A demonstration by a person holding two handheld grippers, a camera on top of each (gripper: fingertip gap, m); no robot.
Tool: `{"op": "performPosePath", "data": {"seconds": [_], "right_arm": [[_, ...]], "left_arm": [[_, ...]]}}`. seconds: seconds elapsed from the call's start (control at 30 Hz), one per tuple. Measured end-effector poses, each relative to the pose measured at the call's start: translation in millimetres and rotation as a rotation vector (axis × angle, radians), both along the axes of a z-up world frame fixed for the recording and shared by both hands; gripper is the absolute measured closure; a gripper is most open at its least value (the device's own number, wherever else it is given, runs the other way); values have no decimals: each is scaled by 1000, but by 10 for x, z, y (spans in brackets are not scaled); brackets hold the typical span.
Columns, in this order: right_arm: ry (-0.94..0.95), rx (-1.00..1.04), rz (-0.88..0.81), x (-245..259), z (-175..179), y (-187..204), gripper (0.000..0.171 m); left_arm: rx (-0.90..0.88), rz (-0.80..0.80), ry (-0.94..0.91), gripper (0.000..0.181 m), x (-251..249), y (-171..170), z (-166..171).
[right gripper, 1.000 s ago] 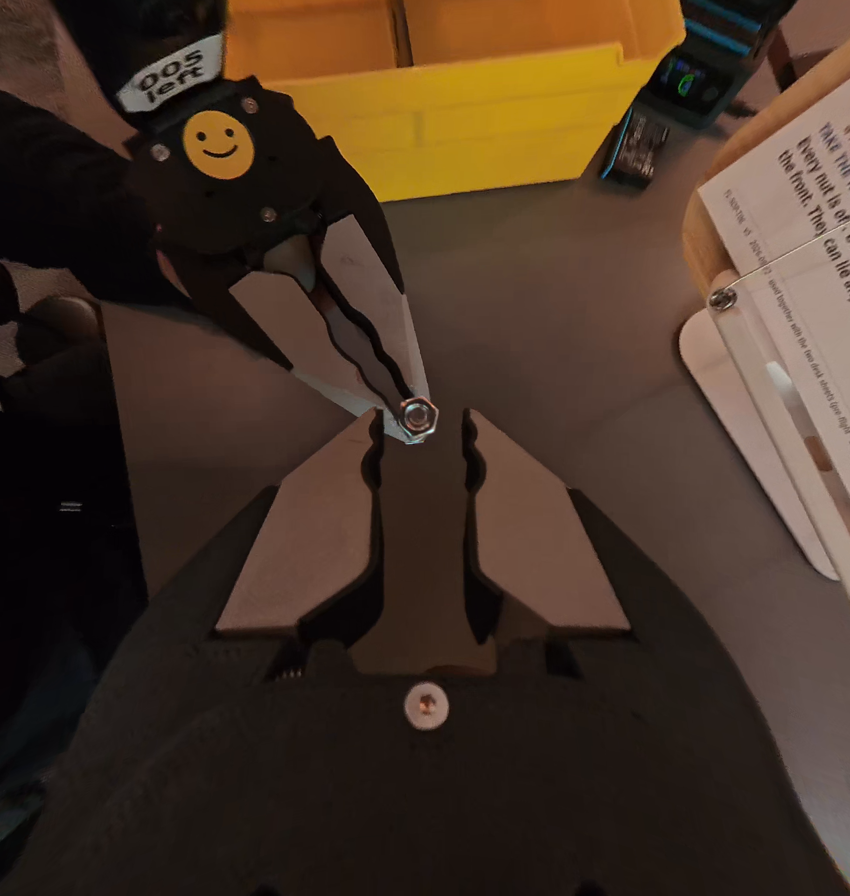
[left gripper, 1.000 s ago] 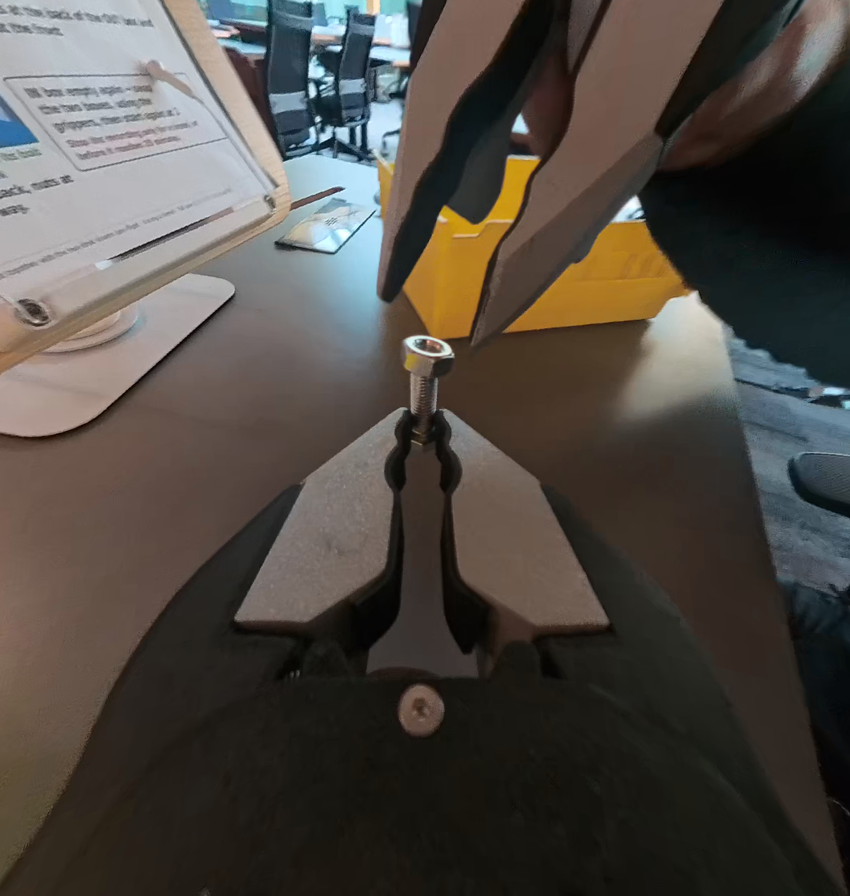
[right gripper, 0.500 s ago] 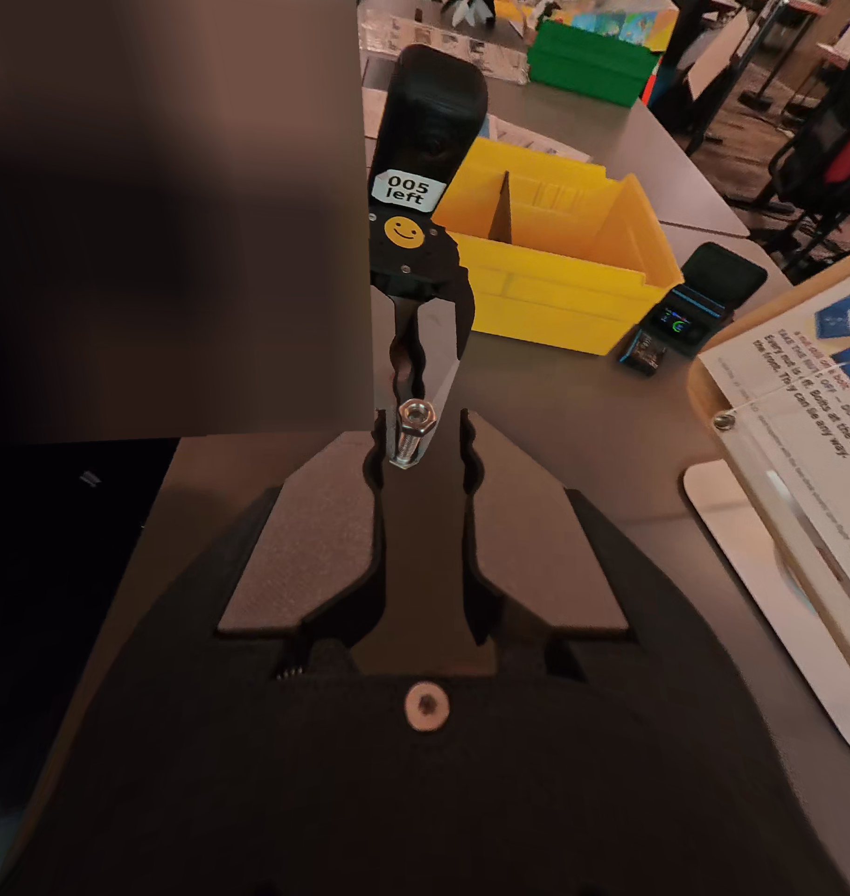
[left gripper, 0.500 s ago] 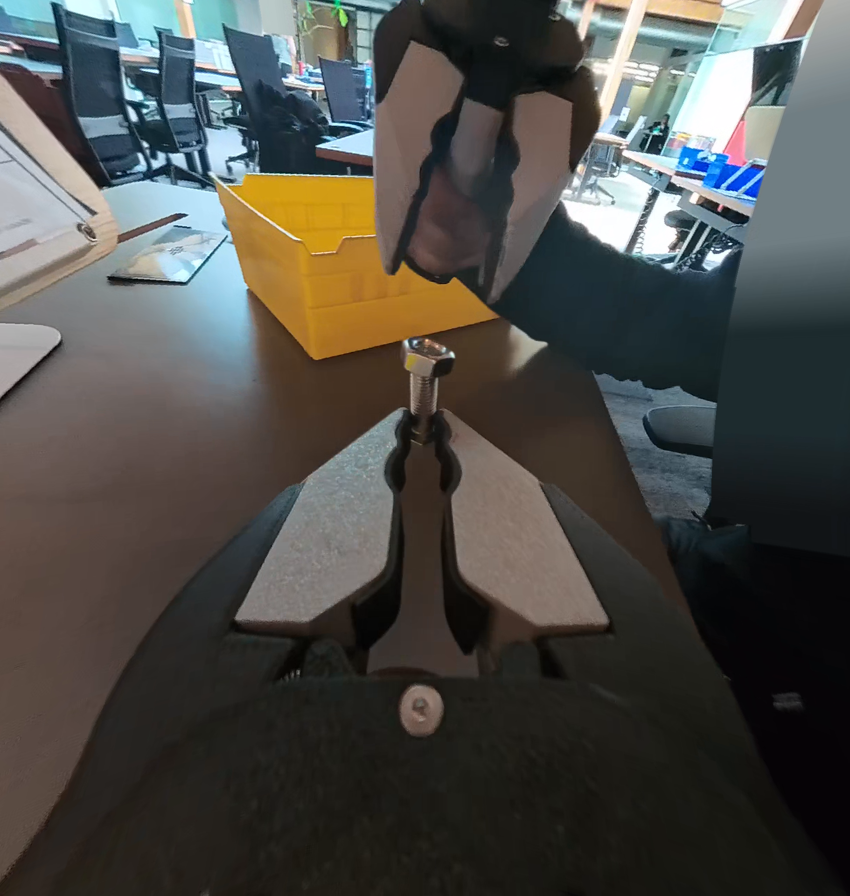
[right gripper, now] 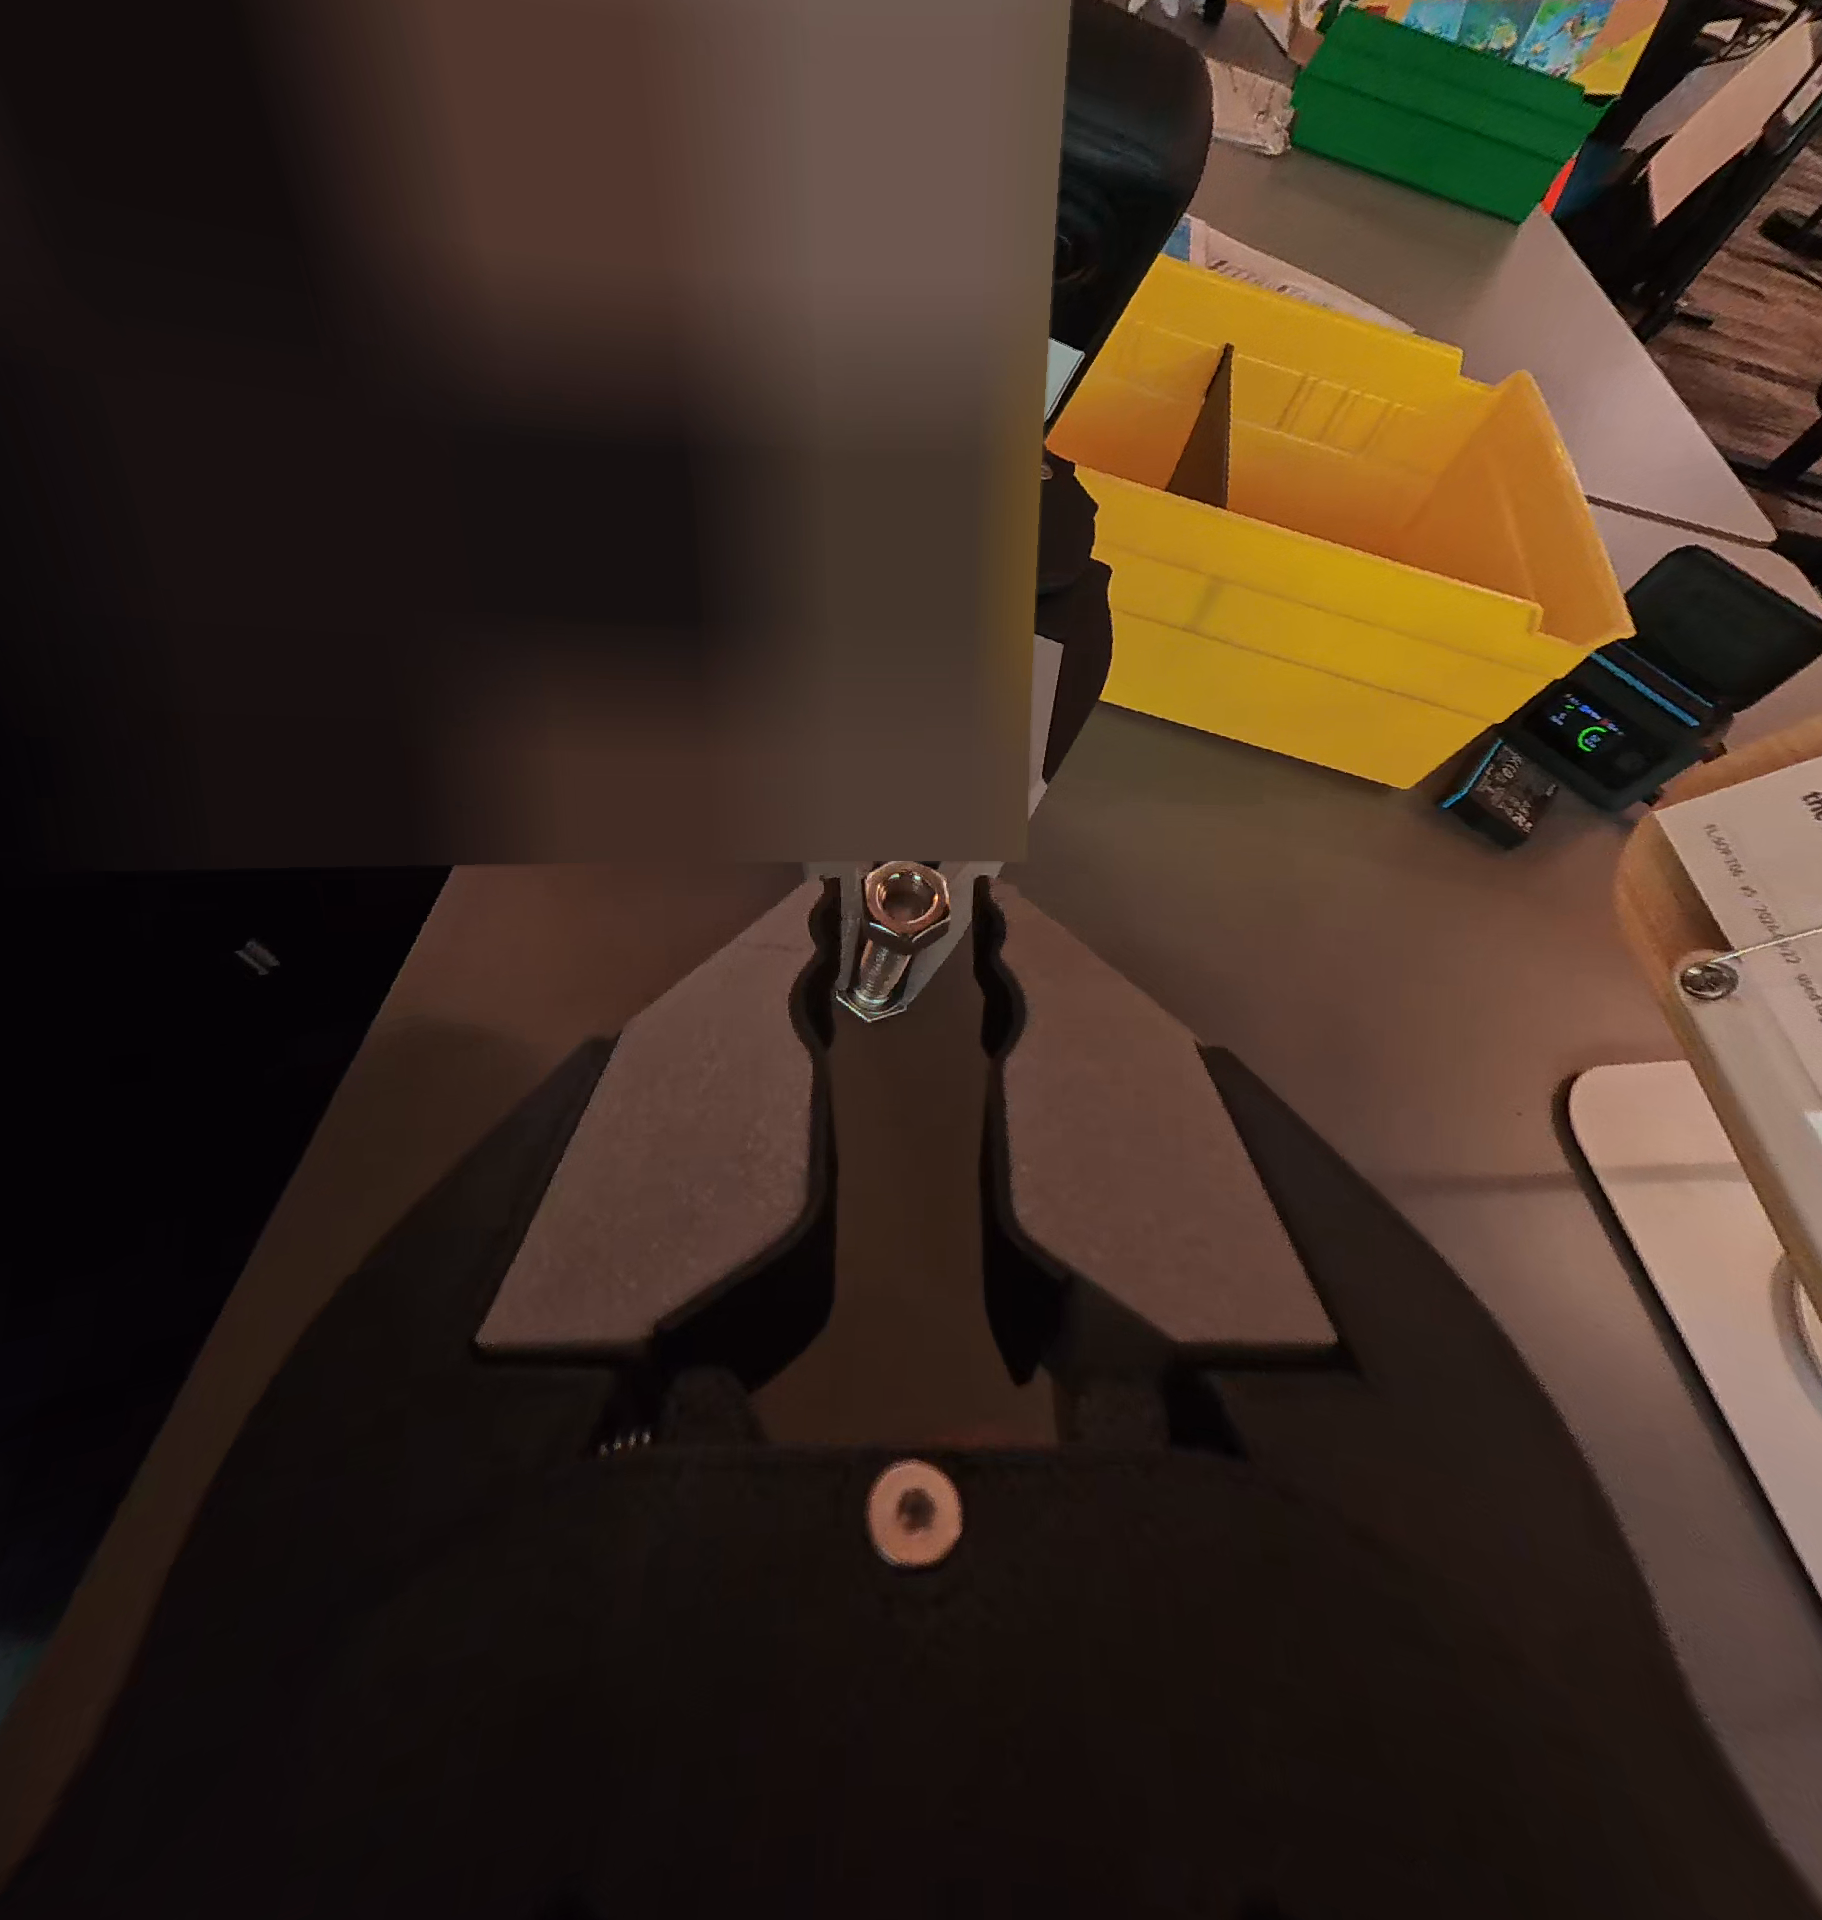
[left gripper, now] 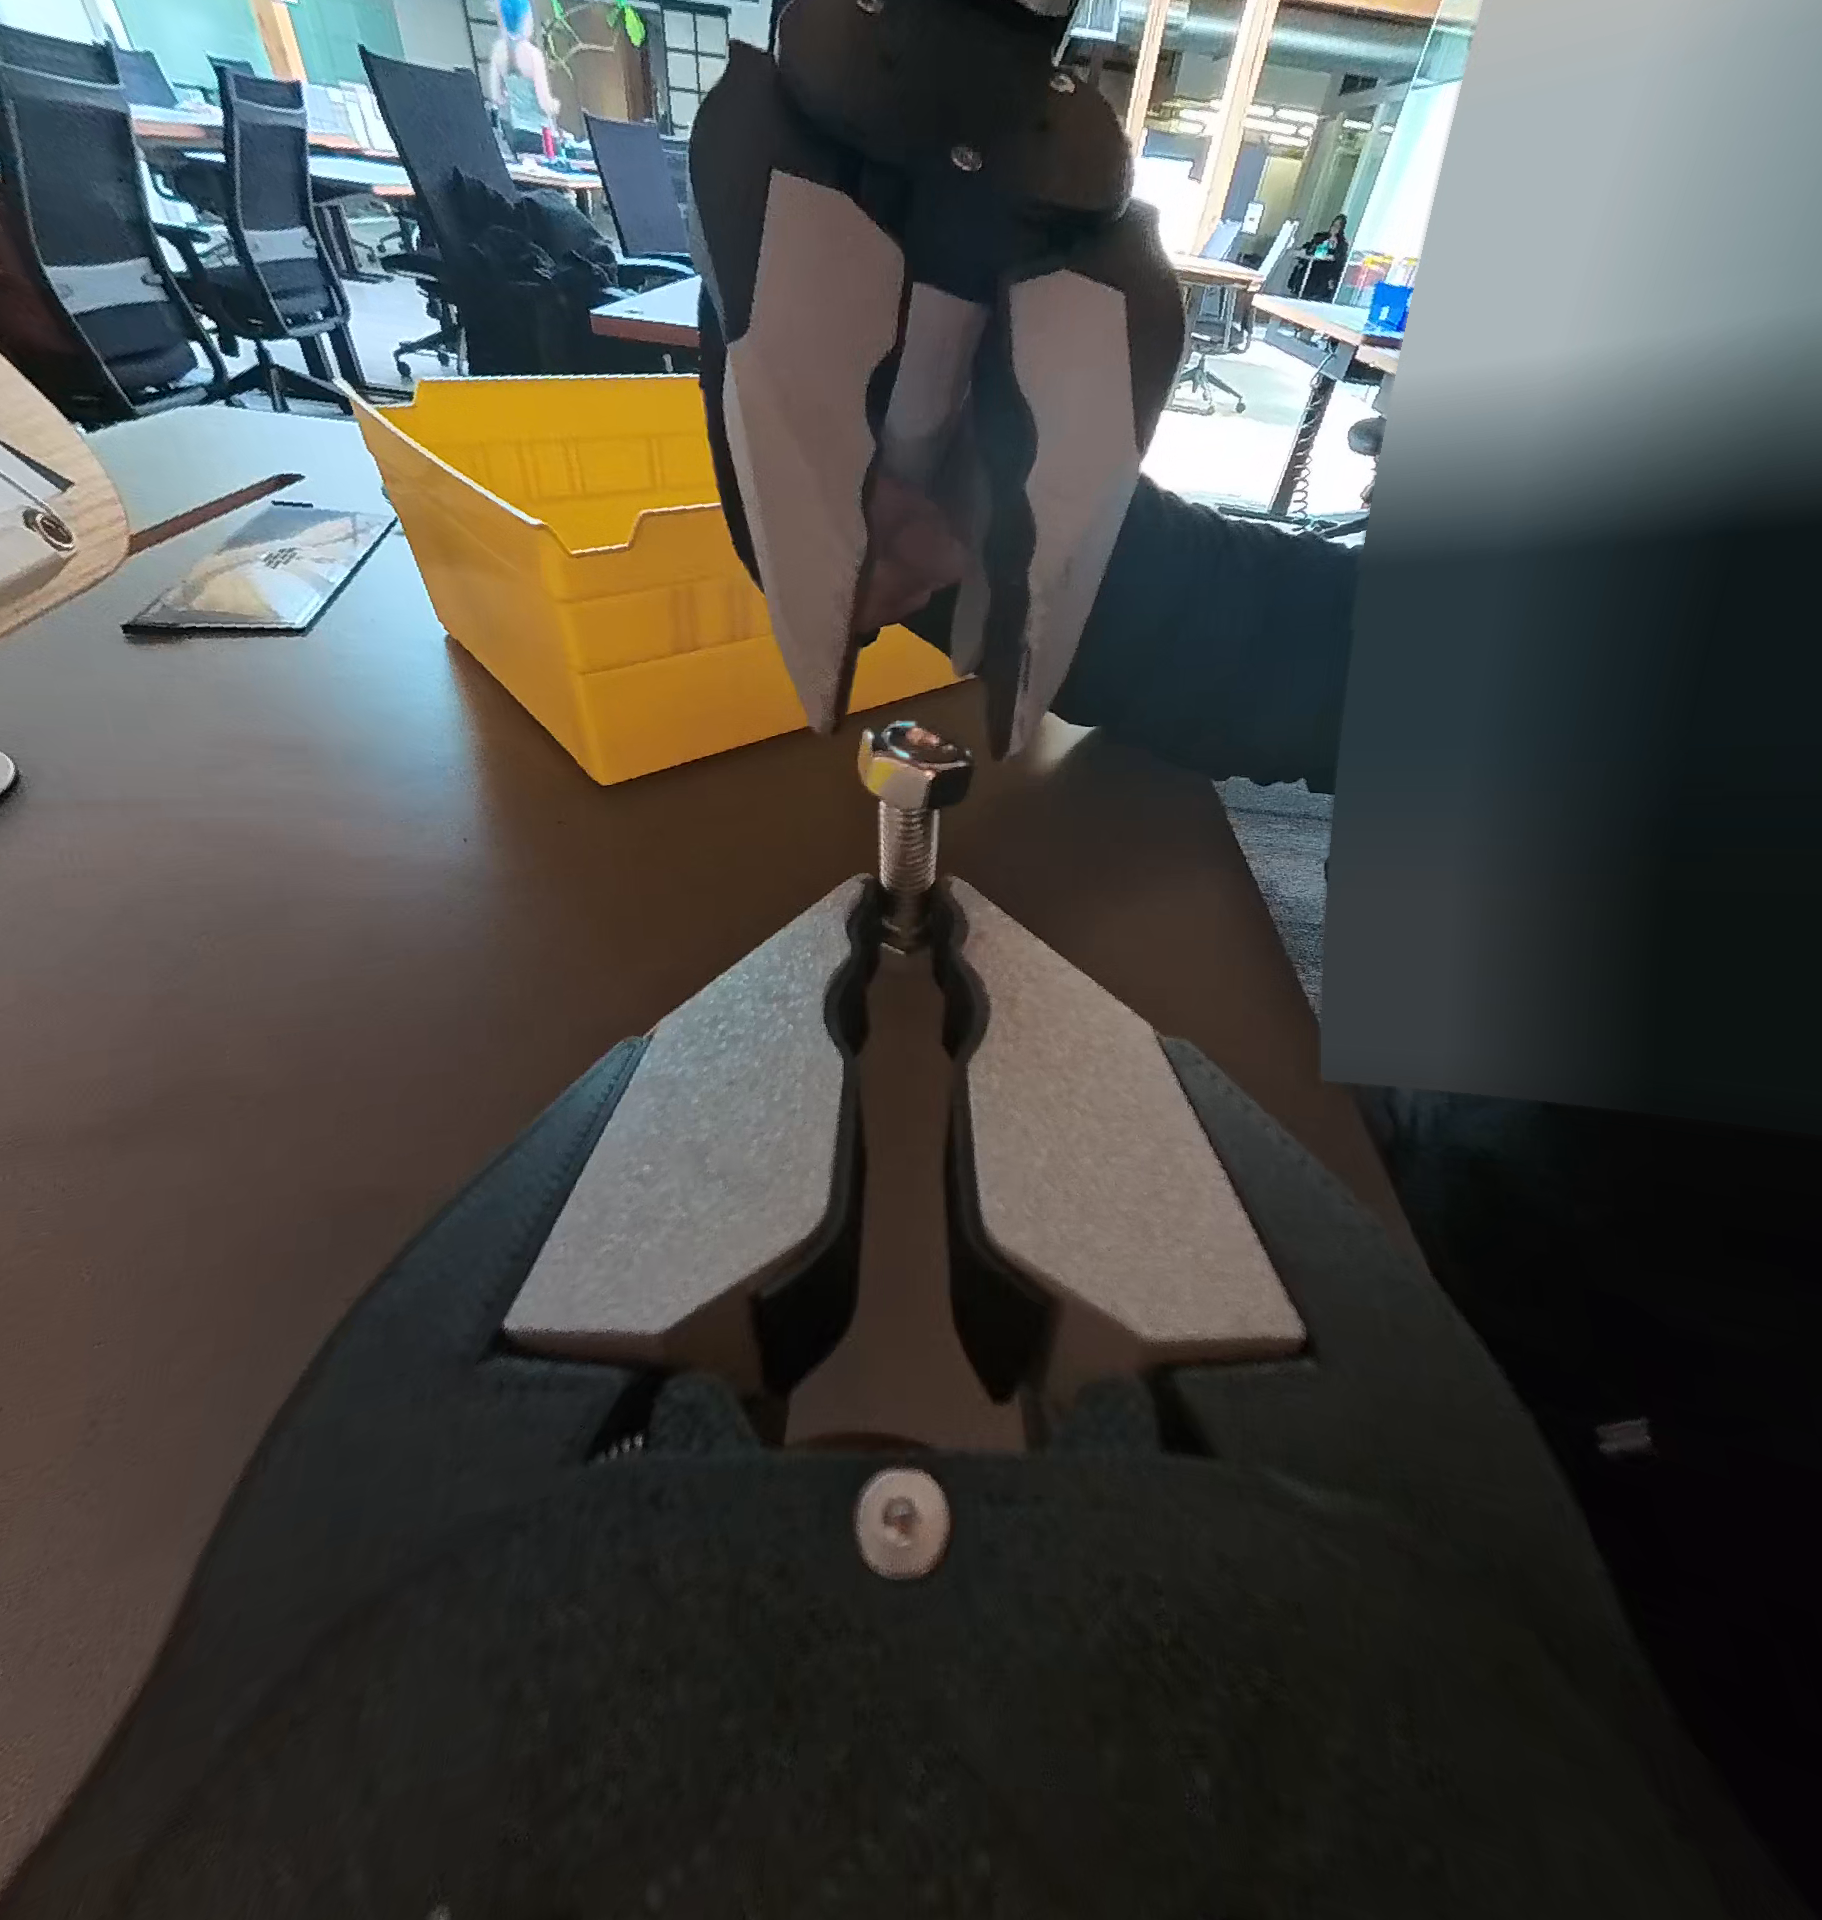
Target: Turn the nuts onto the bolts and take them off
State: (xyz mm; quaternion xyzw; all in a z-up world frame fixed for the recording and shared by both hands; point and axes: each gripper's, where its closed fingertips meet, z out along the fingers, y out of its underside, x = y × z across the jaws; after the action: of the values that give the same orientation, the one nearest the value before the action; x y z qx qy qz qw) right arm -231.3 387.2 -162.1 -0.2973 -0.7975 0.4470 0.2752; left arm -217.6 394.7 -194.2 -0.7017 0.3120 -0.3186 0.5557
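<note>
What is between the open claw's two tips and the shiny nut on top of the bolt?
Nothing. In the left wrist view, the right gripper hangs open just above the nut, with only a bare gap between them.

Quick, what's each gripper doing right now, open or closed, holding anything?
Left gripper: closed on the head end of the upright silver steel bolt.
Right gripper: open, fingertips either side of the silver hex nut on the bolt's end, not gripping.
</note>
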Motion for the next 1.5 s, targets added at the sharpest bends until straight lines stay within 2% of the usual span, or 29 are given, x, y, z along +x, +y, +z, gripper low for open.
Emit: {"op": "performPosePath", "data": {"seconds": [1.0, 1.5], "right_arm": [[3, 27, 14, 25, -29, -47, 157], [-60, 20, -100, -43, -88, 49, 157]], "left_arm": [[6, -4, 17, 174, 34, -13, -15], [37, 135, 135, 174, -56, 99, -77]]}}
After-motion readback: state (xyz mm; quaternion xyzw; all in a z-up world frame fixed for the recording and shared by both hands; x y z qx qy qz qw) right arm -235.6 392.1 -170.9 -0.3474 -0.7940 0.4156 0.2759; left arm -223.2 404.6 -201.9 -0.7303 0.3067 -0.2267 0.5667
